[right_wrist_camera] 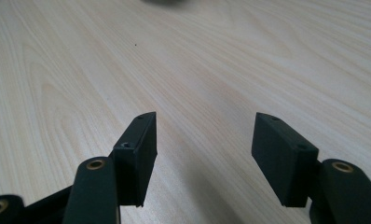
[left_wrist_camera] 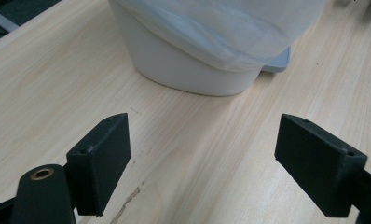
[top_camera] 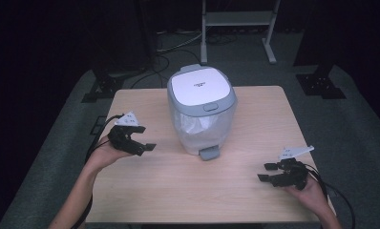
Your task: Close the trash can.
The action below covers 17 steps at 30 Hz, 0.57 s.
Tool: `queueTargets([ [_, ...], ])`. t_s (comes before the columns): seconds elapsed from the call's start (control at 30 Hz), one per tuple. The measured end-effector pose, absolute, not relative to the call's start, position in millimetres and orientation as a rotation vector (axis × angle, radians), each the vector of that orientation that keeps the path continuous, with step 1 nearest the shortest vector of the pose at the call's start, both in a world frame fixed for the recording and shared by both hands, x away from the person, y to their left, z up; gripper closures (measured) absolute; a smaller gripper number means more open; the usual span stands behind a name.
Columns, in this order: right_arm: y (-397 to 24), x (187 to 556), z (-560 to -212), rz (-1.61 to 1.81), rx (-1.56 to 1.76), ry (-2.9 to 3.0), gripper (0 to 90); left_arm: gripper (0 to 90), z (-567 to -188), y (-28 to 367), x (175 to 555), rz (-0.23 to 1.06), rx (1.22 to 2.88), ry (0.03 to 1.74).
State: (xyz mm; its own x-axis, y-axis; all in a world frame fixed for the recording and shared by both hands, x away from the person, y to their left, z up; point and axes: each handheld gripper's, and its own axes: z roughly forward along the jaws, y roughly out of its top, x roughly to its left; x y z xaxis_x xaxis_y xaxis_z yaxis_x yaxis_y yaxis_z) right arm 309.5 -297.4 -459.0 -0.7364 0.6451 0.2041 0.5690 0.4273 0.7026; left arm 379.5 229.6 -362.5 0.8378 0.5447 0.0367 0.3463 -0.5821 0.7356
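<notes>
The left gripper (top_camera: 141, 138) stands released, nothing between its jaws. Straight ahead of them, just beyond bare wooden table (left_wrist_camera: 58, 84), rises the white base of the pedal bin (left_wrist_camera: 188, 70), its clear liner bag (left_wrist_camera: 230, 32) hanging over the side. The bin's grey pedal (top_camera: 209, 153) lies off to the jaws' far side. The right gripper (top_camera: 269, 172), also released and empty, rests well apart from the bin, so the left is likely nearer.
</notes>
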Motion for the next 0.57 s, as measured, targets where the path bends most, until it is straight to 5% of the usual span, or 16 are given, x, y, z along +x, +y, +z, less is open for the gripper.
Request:
queueTargets([
  [0.57,-297.1,308.1,-459.4,1.211,1.092,2.569,39.4,17.0,-390.6,232.2,368.1,0.339,2.251,0.666],
])
